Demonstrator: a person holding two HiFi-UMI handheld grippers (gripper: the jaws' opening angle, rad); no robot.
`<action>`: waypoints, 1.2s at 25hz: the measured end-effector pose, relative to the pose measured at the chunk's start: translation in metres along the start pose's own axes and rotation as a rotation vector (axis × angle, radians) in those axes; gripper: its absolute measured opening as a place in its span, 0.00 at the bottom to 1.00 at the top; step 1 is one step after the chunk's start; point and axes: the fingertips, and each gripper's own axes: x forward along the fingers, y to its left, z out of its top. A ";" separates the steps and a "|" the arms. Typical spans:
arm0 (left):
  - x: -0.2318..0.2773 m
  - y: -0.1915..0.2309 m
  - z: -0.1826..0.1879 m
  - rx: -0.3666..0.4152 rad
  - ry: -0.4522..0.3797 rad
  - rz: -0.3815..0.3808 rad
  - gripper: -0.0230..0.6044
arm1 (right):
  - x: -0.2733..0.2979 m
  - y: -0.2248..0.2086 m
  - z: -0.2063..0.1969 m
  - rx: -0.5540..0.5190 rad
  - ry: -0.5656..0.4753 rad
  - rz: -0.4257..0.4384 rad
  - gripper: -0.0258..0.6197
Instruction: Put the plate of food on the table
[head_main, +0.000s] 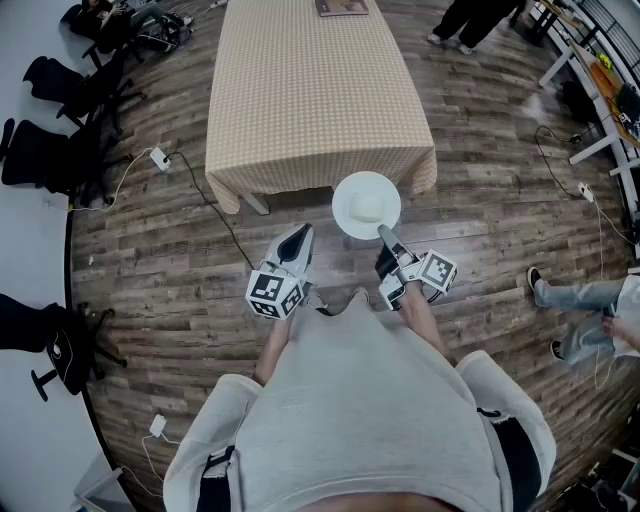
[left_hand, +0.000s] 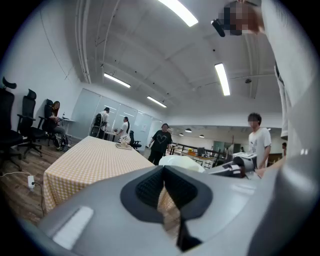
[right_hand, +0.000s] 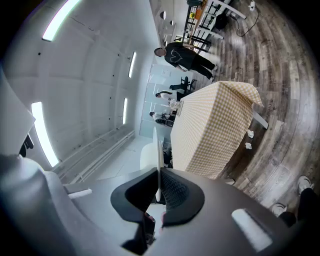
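Observation:
A white plate (head_main: 366, 204) with a pale mound of food hangs in the air just off the near end of the table (head_main: 320, 90), which has a tan checked cloth. My right gripper (head_main: 384, 236) is shut on the plate's near rim. In the right gripper view the plate (right_hand: 157, 150) runs edge-on between the pads of that gripper (right_hand: 158, 172). My left gripper (head_main: 302, 233) is to the left of the plate, shut and holding nothing, apart from it. The left gripper view shows its jaws (left_hand: 163, 167) closed, with the plate (left_hand: 182, 162) and table (left_hand: 90, 160) beyond.
A flat book-like item (head_main: 342, 8) lies at the table's far end. Black office chairs (head_main: 60, 90) line the left wall, with cables and a power strip (head_main: 160, 158) on the wood floor. One person (head_main: 590, 305) is at the right and another (head_main: 470, 20) beyond the table.

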 end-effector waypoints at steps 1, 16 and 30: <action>0.000 -0.002 0.000 0.002 -0.001 -0.004 0.05 | 0.000 -0.001 0.000 0.003 0.001 -0.004 0.06; 0.016 -0.027 0.004 0.048 -0.008 0.025 0.05 | -0.004 0.001 0.021 -0.006 0.034 0.104 0.06; 0.038 -0.047 -0.017 0.004 0.004 0.089 0.05 | -0.025 -0.021 0.056 -0.038 0.070 0.131 0.06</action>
